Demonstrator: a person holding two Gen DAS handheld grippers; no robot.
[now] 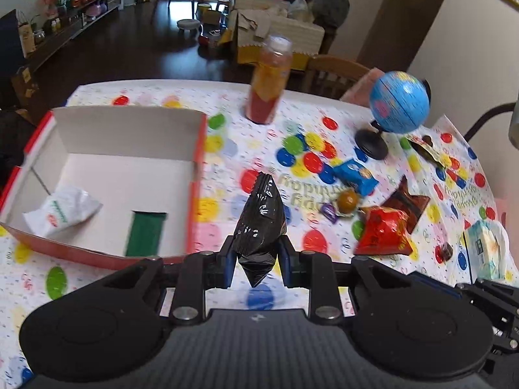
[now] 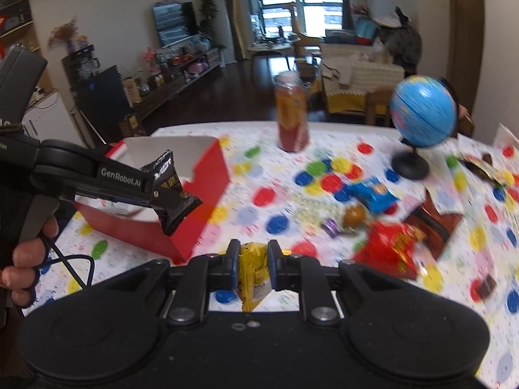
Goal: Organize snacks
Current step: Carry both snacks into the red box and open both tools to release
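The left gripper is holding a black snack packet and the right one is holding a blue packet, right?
Not quite. The left gripper does hold the black snack packet, but the right gripper holds a yellow packet between its fingers, as the right wrist view shows. The blue packet lies on the table.

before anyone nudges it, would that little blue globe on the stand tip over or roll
The blue globe sits tilted on a thin arm over a small round black base, so it looks top-heavy; a push high up would probably tip it. A push low on the base may just slide it across the spotted tablecloth. Once toppled, the ball would likely make it roll.
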